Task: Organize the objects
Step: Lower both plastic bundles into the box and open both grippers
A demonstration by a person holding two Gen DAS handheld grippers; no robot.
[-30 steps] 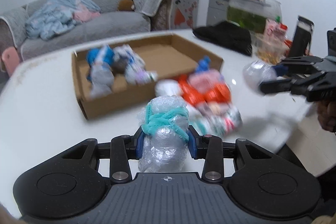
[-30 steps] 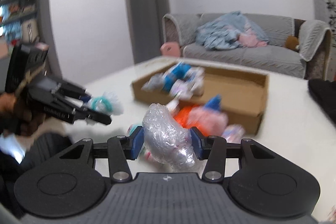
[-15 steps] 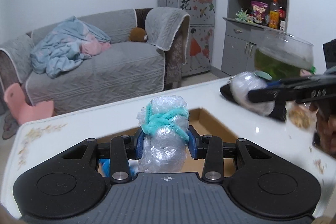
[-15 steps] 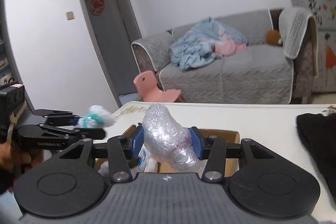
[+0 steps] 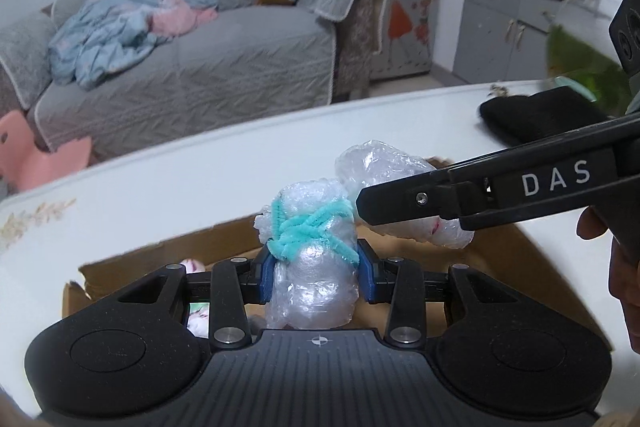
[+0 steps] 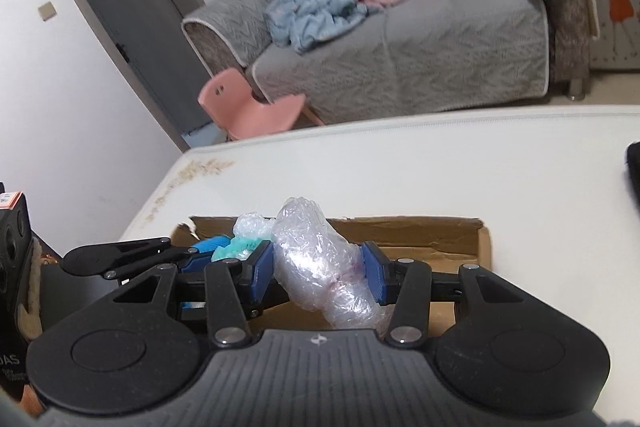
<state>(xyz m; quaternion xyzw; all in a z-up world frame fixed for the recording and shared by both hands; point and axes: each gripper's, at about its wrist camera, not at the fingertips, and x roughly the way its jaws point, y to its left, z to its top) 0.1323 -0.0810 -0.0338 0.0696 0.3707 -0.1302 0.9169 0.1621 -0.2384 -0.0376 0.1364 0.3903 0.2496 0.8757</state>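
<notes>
My left gripper [image 5: 316, 277] is shut on a bubble-wrap bundle tied with teal yarn [image 5: 310, 259], held above the open cardboard box [image 5: 532, 267]. My right gripper [image 6: 318, 273] is shut on a plain bubble-wrap bundle [image 6: 320, 267], also above the box [image 6: 440, 235]. In the left wrist view the right gripper [image 5: 400, 205] reaches in from the right with its bundle [image 5: 380, 167] close beside mine. In the right wrist view the left gripper [image 6: 188, 259] shows at left with its teal-tied bundle [image 6: 240, 241]. Box contents are mostly hidden.
The box sits on a white table [image 5: 180, 179]. A black cloth [image 5: 536, 115] lies at the table's far right. Beyond the table are a grey sofa [image 6: 400, 47] with bedding and a pink child's chair [image 6: 248, 107].
Both grippers have moved forward with their bundles and now hang over the box, close together. The loose pile of bundles on the table has passed out of view.
</notes>
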